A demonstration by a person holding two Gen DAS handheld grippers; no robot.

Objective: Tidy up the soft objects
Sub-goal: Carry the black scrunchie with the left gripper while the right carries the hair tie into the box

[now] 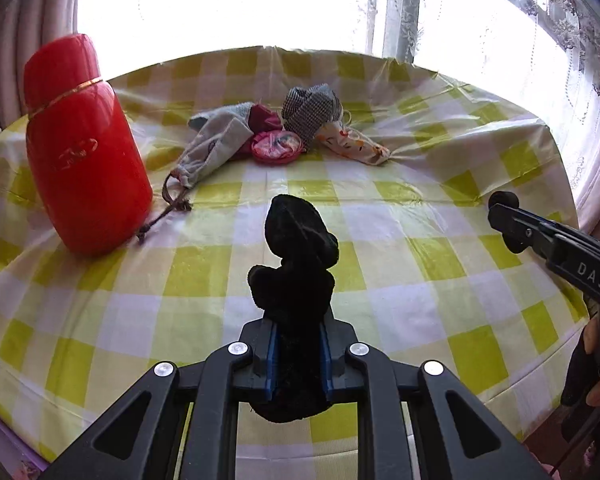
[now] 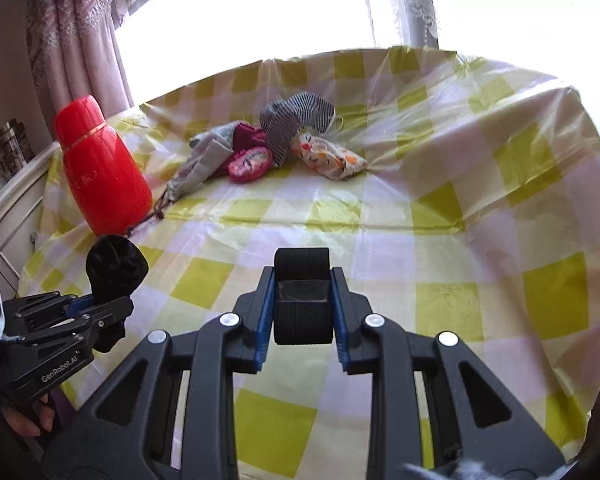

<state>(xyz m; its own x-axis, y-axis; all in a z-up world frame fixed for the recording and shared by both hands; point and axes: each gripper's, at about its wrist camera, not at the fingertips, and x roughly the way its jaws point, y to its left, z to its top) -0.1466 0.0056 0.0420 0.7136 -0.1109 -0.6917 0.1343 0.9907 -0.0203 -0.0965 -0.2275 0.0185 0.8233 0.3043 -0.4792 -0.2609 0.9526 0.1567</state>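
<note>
My left gripper (image 1: 298, 340) is shut on a black fuzzy cloth (image 1: 296, 260) and holds it above the checked tablecloth; it also shows at the left of the right wrist view (image 2: 100, 308), with the cloth (image 2: 114, 268) sticking up. My right gripper (image 2: 303, 312) is shut on a black elastic band roll (image 2: 303, 292) above the table's front; in the left wrist view it (image 1: 508, 220) shows at the right edge. A pile of soft things lies at the back: a grey drawstring pouch (image 1: 214, 140), a pink round pouch (image 1: 276, 146), a houndstooth cloth (image 1: 310, 112) and a white printed pouch (image 1: 354, 142).
A red flask (image 1: 82, 148) stands upright at the left, beside the pouch's cord. The yellow and white checked tablecloth (image 1: 420, 248) covers a round table. A bright window with lace curtains (image 1: 572, 32) is behind. A white cabinet (image 2: 16, 208) stands to the left.
</note>
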